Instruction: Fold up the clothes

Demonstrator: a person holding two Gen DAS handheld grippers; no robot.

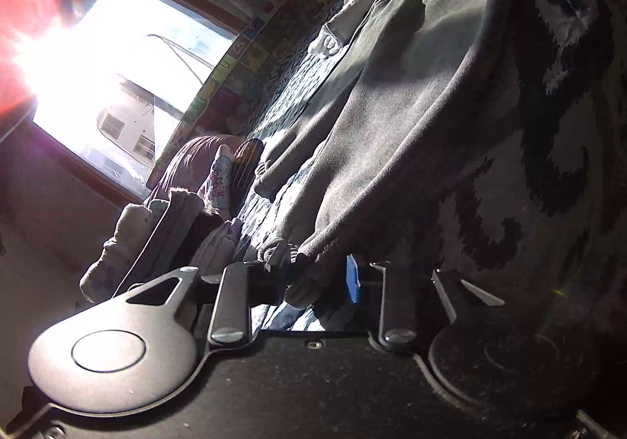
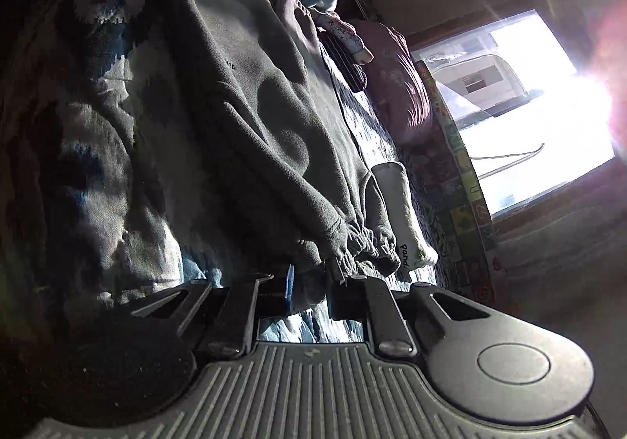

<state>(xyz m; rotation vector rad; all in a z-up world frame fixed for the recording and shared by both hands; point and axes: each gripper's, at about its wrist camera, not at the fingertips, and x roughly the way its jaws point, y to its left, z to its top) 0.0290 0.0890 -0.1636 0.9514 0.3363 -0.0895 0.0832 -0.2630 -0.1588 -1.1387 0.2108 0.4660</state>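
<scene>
A: Left wrist view: the left tool [image 1: 313, 282] is clamping the ribbed hem of the grey sweatshirt [image 1: 392, 94], which is lying across the patterned bed [image 1: 568, 94].

B: Right wrist view: the right tool [image 2: 311, 288] is pinching the sweatshirt's gathered hem [image 2: 352, 243]. Fleece is probably handling soft, limp, light; hem corners are offering the firmest hold.

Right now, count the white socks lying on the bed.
1: a white sock with black lettering lies on the patterned blue bedspread, beside the grey fleece trousers, on their window side. Others may hide in the clothes pile.
</scene>
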